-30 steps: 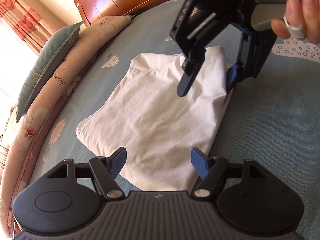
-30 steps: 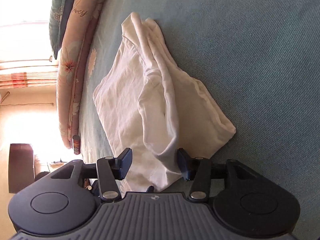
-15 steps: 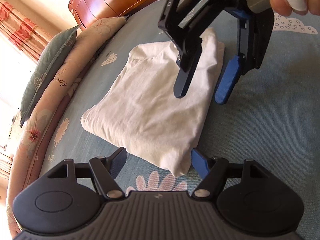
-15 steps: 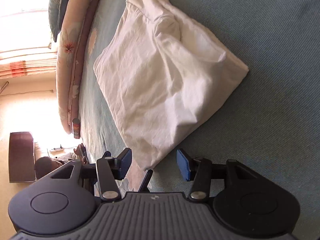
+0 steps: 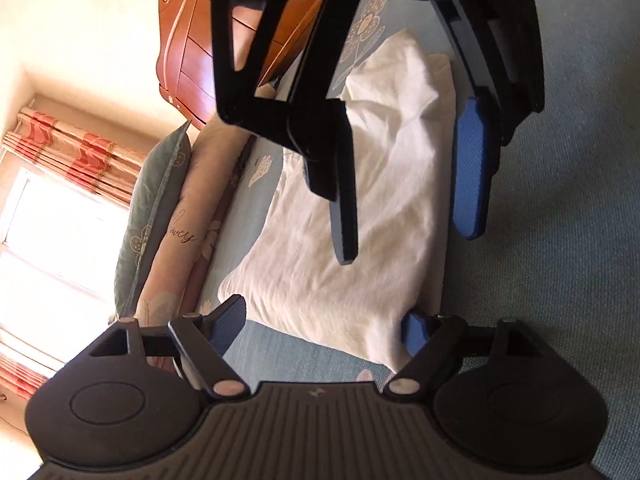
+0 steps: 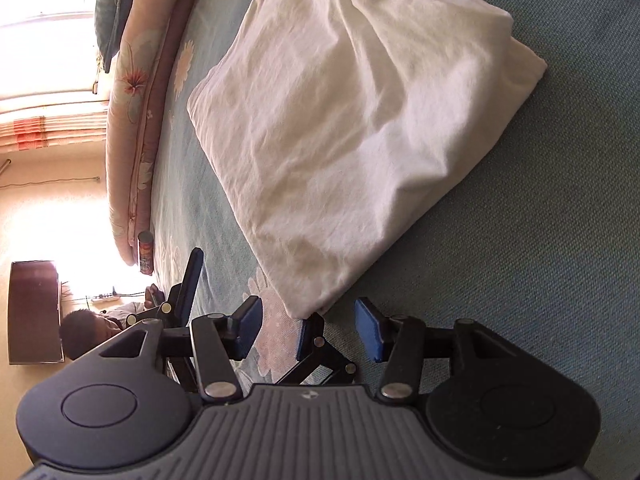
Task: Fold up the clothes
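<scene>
Left gripper (image 5: 324, 322): jaws spread and opening, nothing pinched; near corner of the folded white shirt (image 5: 360, 216) lies just ahead between them, long axis running away from the jaws on the bed (image 5: 560, 240). Right gripper (image 6: 308, 326): jaws spread, empty; shirt ahead, corner nearest.

Both rigs look the same: a matte black plastic left gripper (image 5: 326, 322) and a matching black plastic right gripper (image 6: 308, 330), each with a ribbed grey centre plate, round side housings with embossed circles, silver pivot screws, and textured blue pads (image 5: 472, 168) on black fingers.
</scene>
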Available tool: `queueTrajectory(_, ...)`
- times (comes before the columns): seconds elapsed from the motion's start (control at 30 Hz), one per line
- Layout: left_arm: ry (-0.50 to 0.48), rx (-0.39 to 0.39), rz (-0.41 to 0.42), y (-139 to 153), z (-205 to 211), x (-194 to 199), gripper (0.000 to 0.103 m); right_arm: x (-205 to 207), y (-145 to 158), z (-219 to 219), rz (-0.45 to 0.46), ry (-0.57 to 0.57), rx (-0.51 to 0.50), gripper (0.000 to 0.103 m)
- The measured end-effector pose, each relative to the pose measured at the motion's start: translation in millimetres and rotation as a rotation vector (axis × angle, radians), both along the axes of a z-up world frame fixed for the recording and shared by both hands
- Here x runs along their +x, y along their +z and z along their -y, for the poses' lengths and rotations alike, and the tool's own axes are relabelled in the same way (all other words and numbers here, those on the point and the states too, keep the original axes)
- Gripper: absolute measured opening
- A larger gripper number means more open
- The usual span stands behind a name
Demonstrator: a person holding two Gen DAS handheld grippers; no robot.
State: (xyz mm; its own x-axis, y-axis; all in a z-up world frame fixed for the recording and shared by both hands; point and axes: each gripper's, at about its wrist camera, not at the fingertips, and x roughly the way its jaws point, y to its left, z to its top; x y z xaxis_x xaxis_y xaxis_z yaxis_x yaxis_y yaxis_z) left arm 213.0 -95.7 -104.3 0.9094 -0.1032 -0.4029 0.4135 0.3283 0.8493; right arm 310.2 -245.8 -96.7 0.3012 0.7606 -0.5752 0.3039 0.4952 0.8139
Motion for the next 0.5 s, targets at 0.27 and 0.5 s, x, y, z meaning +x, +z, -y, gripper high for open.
queueTrajectory(0.27,0.173,-0.1,-0.095,26.1,-22.9,-14.3,0.08,-7.7,5.6,-3.6,0.013,0.041,-0.064,0.059)
queueTrajectory(0.5,0.219,-0.2,-0.248,46.0,-55.1,-17.5,0.08,-18.7,14.0,-21.3,0.049,0.125,-0.116,0.059)
